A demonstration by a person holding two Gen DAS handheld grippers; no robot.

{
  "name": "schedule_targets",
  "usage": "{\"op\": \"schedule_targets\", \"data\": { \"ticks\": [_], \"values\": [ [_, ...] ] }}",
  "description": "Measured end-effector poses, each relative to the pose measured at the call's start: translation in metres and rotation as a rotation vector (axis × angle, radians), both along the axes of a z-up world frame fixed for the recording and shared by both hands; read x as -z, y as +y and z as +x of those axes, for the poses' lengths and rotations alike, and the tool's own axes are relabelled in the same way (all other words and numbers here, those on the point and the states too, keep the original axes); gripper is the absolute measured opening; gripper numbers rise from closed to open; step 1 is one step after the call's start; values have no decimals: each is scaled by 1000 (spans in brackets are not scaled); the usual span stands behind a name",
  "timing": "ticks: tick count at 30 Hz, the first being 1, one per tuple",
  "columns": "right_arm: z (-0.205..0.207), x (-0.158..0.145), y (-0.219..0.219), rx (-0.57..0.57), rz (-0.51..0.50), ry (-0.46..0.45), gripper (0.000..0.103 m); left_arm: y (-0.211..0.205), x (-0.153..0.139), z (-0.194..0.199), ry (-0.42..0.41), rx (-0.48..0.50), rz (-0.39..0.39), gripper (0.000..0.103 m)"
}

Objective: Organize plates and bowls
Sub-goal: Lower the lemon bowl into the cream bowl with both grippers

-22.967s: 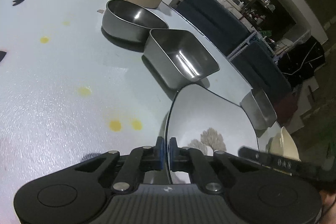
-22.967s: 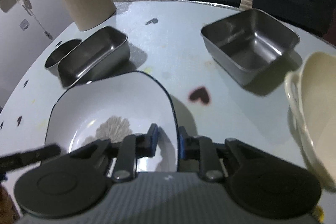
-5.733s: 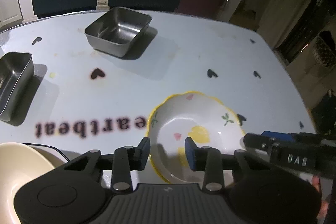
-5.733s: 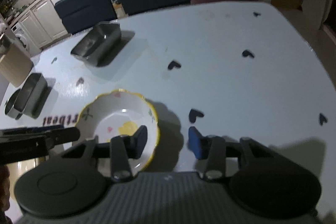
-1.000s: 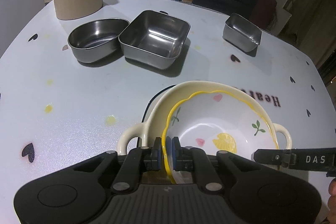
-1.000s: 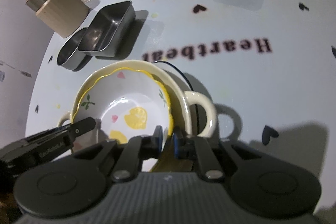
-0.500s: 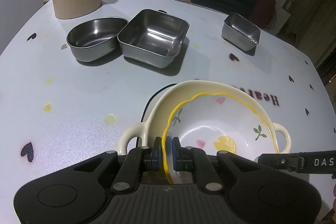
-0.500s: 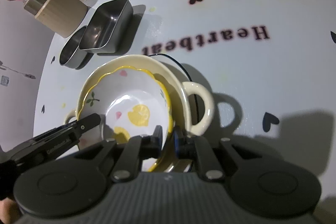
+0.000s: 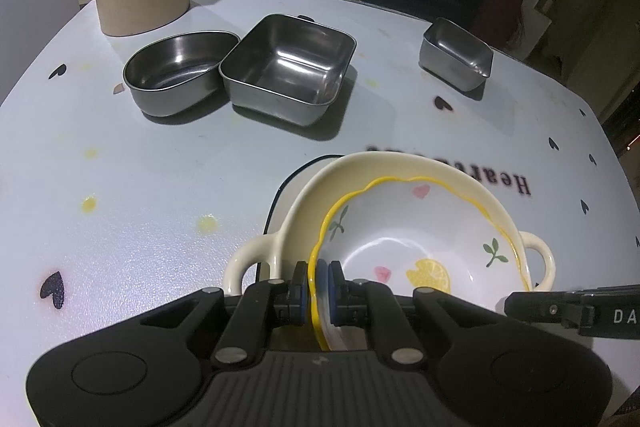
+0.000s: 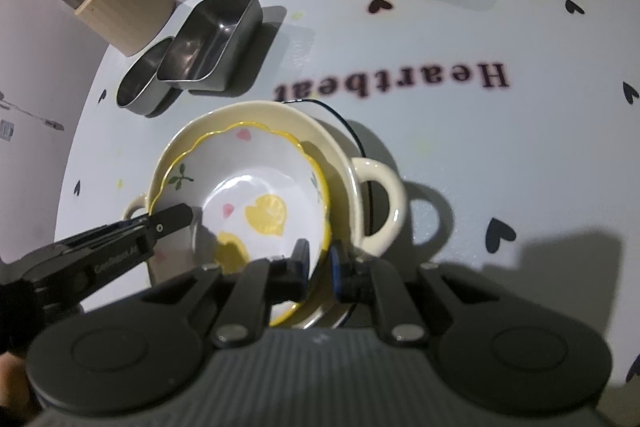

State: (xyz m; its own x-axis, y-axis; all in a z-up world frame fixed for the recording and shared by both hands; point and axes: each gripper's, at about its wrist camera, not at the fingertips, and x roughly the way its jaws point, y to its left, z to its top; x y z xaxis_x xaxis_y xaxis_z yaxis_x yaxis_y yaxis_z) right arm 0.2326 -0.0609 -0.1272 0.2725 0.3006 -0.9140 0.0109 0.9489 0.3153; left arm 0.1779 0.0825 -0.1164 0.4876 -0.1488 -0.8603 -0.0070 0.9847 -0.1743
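Lemon-print bowl (image 9: 420,247) nested inside cream two-handled bowl (image 9: 380,167). Left gripper (image 9: 318,287) and right gripper (image 10: 318,259) each clamp its yellow rim, low over the table.

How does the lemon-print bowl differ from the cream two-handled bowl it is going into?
The lemon-print bowl is white with a wavy yellow rim and painted hearts, leaves and lemon; the cream two-handled bowl is plain with a smooth rim. The lemon-print bowl is smaller and sits inside the cream one. It has no handles and is gripped at its rim by the left claw and right claw; nothing grips the cream bowl. Both look ceramic.
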Motion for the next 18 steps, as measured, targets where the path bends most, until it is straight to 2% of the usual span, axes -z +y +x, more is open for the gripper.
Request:
{"op": "schedule_targets", "data": {
  "ticks": [5, 7, 18],
  "values": [
    [-1, 0, 1, -8, -6, -18, 14, 1, 0, 1, 5, -9, -6, 9],
    [-2, 1, 1, -14, -21, -32, 10, 0, -1, 1, 7, -5, 0, 9],
    [-3, 1, -1, -28, -41, -51, 10, -2, -3, 0, 38, -3, 19, 10]
  ]
}}
